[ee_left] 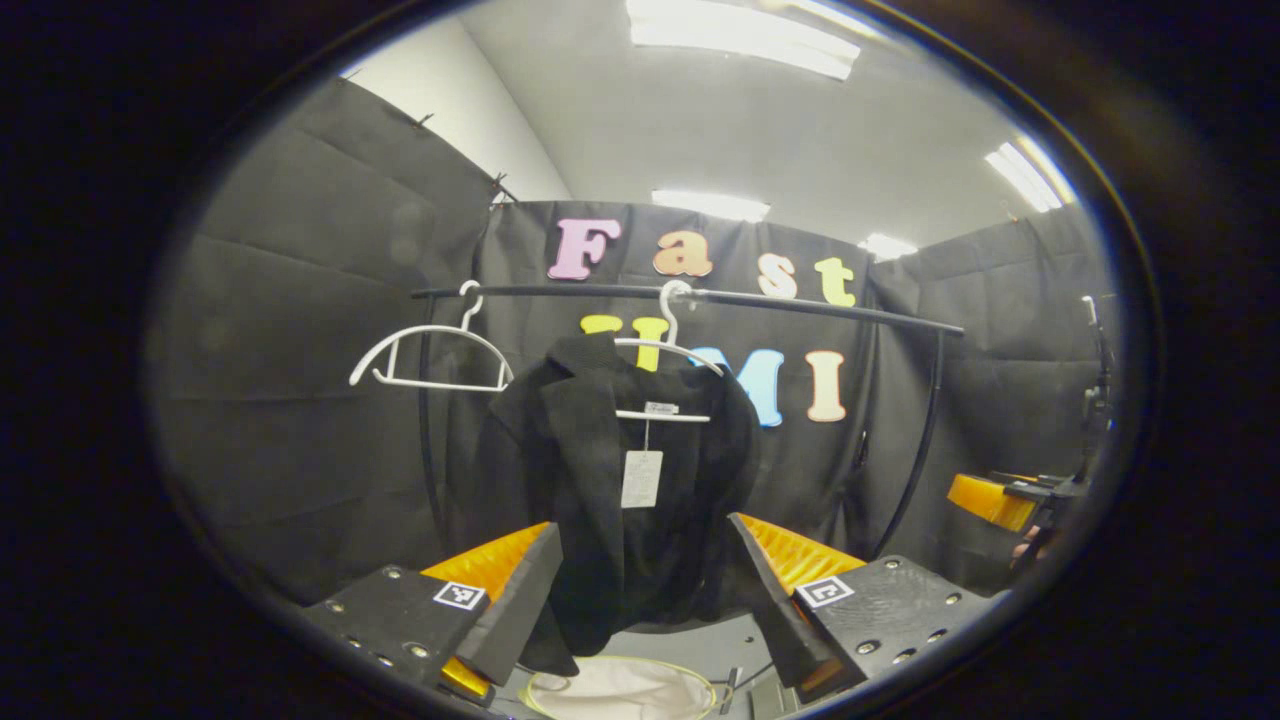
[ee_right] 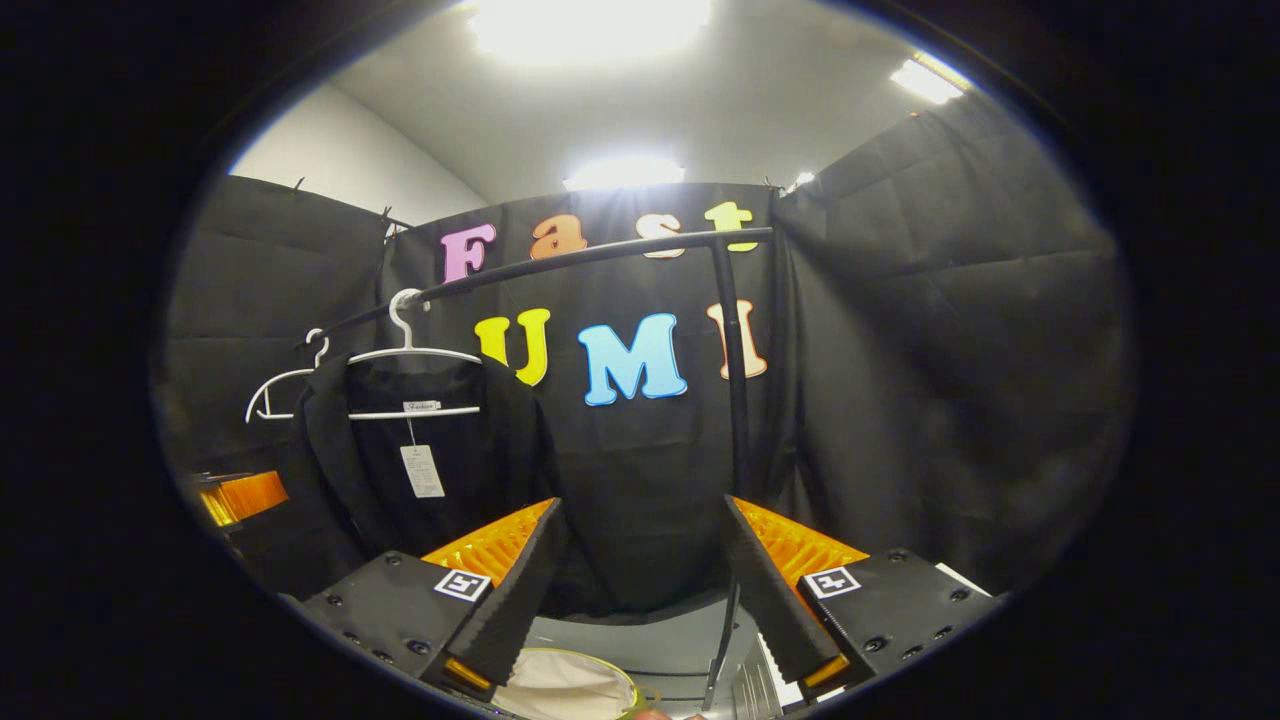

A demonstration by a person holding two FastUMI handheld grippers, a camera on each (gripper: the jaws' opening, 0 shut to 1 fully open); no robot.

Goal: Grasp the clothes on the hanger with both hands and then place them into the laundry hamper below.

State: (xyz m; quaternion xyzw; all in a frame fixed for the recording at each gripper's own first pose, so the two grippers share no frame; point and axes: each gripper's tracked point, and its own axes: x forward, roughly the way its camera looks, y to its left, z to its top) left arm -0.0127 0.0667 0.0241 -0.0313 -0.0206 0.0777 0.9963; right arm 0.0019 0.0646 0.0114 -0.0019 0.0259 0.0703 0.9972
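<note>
Jacket (ee_left: 640, 520) on white hanger (ee_left: 665, 375), hamper (ee_left: 620, 690) beneath.
Left gripper (ee_left: 645, 600) and right gripper (ee_right: 640, 590) both spread wide, grasping nothing.

Black jacket (ee_left: 610, 500) hanging on a white hanger (ee_left: 668, 360) on the black rail (ee_left: 700, 296), front open, white tag (ee_left: 641, 478) dangling inside, bottom edge loose, white laundry hamper (ee_left: 620, 690) with a yellow-green rim on the floor right below it
</note>
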